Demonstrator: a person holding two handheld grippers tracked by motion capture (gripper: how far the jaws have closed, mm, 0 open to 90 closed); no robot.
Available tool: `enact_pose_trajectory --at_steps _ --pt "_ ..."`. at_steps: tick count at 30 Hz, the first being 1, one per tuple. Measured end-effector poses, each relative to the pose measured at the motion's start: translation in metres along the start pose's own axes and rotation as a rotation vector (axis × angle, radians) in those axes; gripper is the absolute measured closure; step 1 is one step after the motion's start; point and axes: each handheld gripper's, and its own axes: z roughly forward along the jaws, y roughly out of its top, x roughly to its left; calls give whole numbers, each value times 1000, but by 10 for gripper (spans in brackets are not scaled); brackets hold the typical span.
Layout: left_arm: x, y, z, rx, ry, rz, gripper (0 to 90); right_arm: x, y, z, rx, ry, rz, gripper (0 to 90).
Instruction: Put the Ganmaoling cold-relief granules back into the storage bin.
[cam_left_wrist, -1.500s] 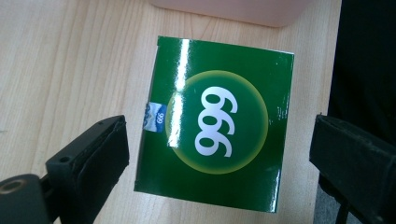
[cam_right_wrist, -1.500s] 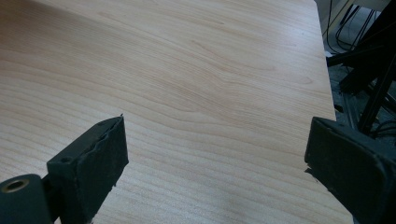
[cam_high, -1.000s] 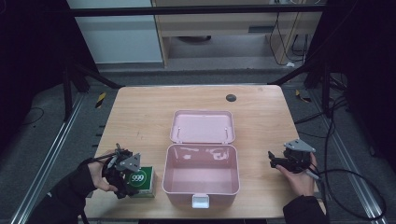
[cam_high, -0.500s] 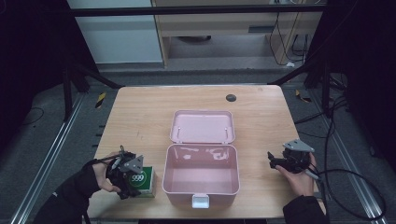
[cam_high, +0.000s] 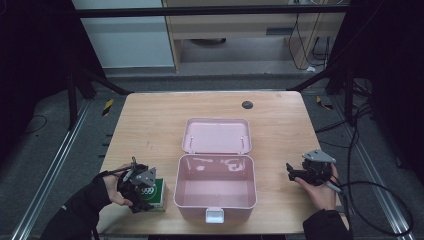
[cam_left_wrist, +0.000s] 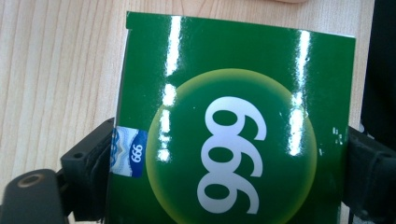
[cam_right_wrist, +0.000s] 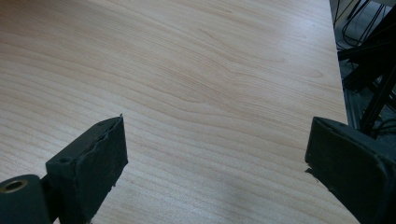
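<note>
The green box lies flat near the table's front left corner, just beside the open pink case. The left tongs have just been closing around it, pads against both its sides. The right tongs stand wide open, holding nothing, near the right edge.

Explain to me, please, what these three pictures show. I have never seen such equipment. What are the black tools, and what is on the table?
A person sits at a wooden table and holds a hand tool with two jaws in each hand. One camera looks down from above; the other two ride on the tools and look along their jaws. In the middle stands a pink box, open and empty, its lid laid back. The left gripper has a green box printed 999 between its jaws, which have just been closing and now touch its sides. The right gripper is open over bare wood, holding nothing.
</note>
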Motion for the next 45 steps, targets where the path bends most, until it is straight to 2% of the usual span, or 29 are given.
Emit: enact_pose_trajectory --at_steps 7,12,16,25,34,45 --pt "1 -1 -1 -9 -11 -3 126 0 0 0 5 0 -5 60" --pt "1 -1 -2 -3 -14 12 137 0 0 0 3 2 -5 61" --pt "0 -1 -5 -20 -23 -14 141 0 0 0 -2 7 -1 62" --pt "-1 0 -25 -61 -7 -32 143 0 0 0 -2 10 3 62" --pt "-2 7 -47 -70 9 -26 143 0 0 -1 -2 10 3 62" --pt "-5 15 -71 -107 24 -10 144 -1 0 -1 -3 10 4 62"
